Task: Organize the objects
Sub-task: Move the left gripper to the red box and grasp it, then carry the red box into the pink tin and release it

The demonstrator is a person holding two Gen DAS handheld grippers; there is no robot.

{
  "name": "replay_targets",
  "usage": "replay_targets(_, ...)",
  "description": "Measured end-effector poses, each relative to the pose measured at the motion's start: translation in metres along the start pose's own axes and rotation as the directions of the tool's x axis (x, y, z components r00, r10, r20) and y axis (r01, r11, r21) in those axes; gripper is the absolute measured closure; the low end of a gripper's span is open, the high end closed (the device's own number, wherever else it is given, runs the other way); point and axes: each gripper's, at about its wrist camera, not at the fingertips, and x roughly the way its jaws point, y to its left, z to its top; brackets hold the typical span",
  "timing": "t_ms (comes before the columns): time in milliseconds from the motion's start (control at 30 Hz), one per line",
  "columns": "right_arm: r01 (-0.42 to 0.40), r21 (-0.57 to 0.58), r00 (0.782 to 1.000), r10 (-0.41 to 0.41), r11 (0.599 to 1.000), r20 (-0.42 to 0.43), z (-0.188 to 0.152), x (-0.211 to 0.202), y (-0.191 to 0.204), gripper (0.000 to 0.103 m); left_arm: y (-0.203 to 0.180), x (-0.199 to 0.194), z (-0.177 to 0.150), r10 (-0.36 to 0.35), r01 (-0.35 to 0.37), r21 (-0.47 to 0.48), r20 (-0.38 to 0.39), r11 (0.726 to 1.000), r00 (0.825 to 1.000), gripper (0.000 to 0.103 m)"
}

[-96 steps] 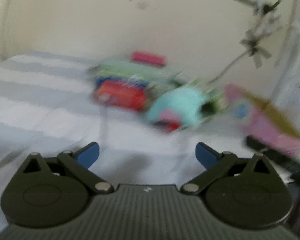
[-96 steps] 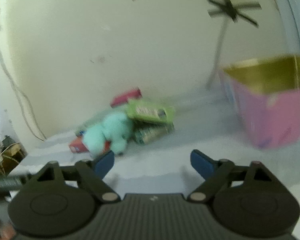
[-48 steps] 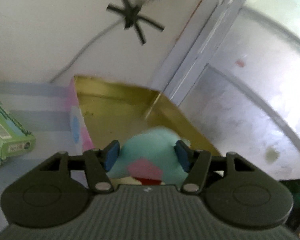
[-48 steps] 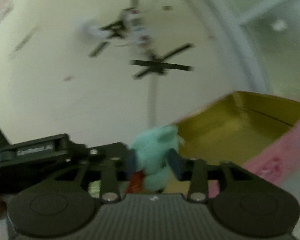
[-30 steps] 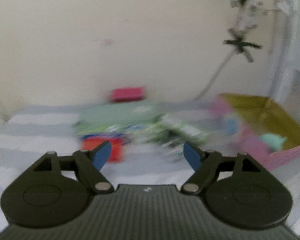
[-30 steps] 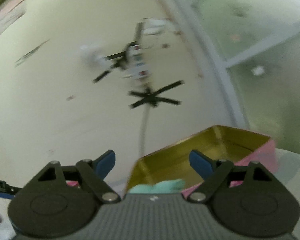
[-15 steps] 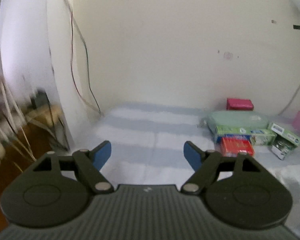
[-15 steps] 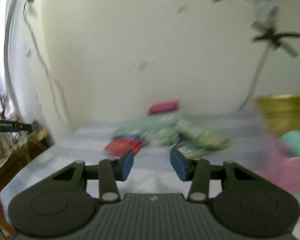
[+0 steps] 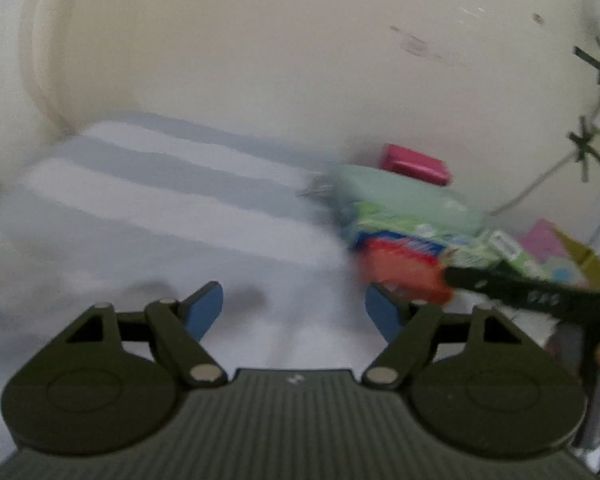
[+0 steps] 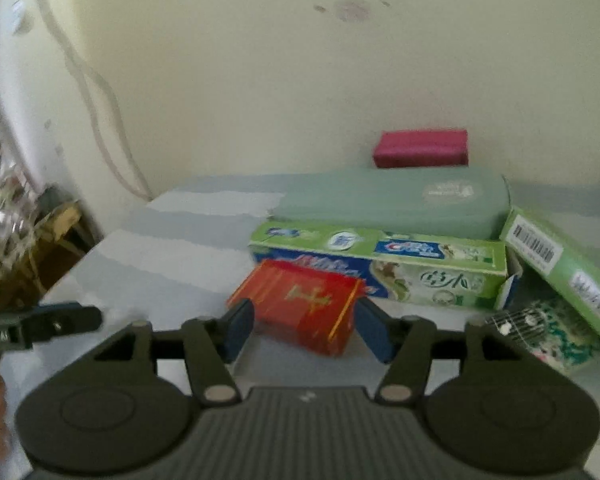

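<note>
In the right wrist view a red box [image 10: 300, 308] lies on the striped cloth, at the front of a pile. My right gripper [image 10: 306, 330] hangs just before it, a blue pad on either side of its near end. The jaws are opening and the pads do not press on the box. Behind it lie a green toothpaste box [image 10: 380, 264], a long green pouch [image 10: 392, 204] and a magenta box [image 10: 420, 148]. My left gripper [image 9: 294, 316] hovers over bare cloth left of the blurred red box [image 9: 404, 272], its jaws closing slightly with nothing between them.
A second green box [image 10: 560, 264] leans on a patterned packet [image 10: 552, 332] at the right. The pink box with a gold inside [image 9: 572, 256] stands further right. The table's left edge [image 10: 80, 264] drops to clutter. The left gripper's body [image 10: 40, 326] reaches in there.
The teal plush toy was let go into the pink box. Both grippers then swung left, back to the pile. The right one narrowed, then widened, and now straddles the red box.
</note>
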Motion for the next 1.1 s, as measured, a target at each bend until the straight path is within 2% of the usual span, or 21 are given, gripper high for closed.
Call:
replay_targets(67,-0.03,0.034,1.0,0.03,0.999,-0.001,-0.001,0.004,-0.009,0.045,-0.012,0.022,0.005,-0.046,0.046,-0.025,-0.032,0.999,0.998,0.026)
replay_targets(133,-0.062,0.011,0.998,0.063,0.998,-0.02,-0.003,0.007,-0.016,0.043,-0.018,0.041,0.009,-0.118,0.114,-0.06,-0.066,0.992,0.991,0.026)
replay_targets(267,-0.087,-0.064,0.995,0.083,0.994,-0.062,-0.01,0.014,-0.021,0.031,-0.022,0.076,0.007,-0.149,0.135,-0.113,-0.122,0.984,0.981,0.03)
replay_targets(333,-0.102,-0.081,0.992,0.096,0.992,-0.077,-0.014,0.022,-0.021,0.028,-0.021,0.086,0.008,-0.17,0.157,-0.119,-0.11,0.98,0.979,0.032)
replay_targets(400,-0.121,-0.112,0.991,0.114,0.986,-0.071,-0.016,0.029,-0.019,0.028,-0.028,0.088,0.007,-0.17,0.16,-0.09,-0.124,0.983,0.978,0.054)
replay_targets(433,-0.119,-0.136,0.992,0.111,0.984,-0.066,-0.017,0.031,-0.015,0.037,-0.031,0.088,0.006,-0.179,0.168,-0.083,-0.141,0.982,0.974,0.056)
replay_targets(500,-0.107,-0.163,0.993,0.097,0.981,-0.069,-0.02,0.033,-0.009,0.036,-0.039,0.077,0.0,-0.15,0.14,-0.077,-0.139,0.987,0.979,0.056)
replay_targets(567,-0.112,-0.158,0.992,0.1,0.981,-0.077,-0.025,0.024,-0.007,0.036,-0.043,0.067,-0.007,-0.155,0.145,-0.08,-0.153,0.986,0.976,0.056)
replay_targets(667,-0.116,-0.17,0.991,0.101,0.979,-0.092,-0.041,0.001,-0.008,0.036,-0.051,0.05,-0.026,-0.178,0.166,-0.084,-0.17,0.983,0.969,0.056)
replay_targets(800,-0.089,-0.183,0.993,0.072,0.979,-0.098,-0.069,-0.034,-0.005,0.037,-0.071,0.025,-0.054,-0.192,0.188,-0.036,-0.17,0.981,0.967,0.056)
replay_targets(867,-0.071,-0.193,0.994,0.053,0.979,-0.099,-0.083,-0.05,-0.006,0.037,-0.081,0.015,-0.068,-0.207,0.203,-0.042,-0.172,0.978,0.963,0.056)
replay_targets(1100,-0.015,-0.205,0.998,0.003,0.979,-0.057,-0.122,-0.107,-0.021,0.037,-0.127,0.002,-0.102,-0.258,0.258,-0.026,-0.195,0.966,0.946,0.056)
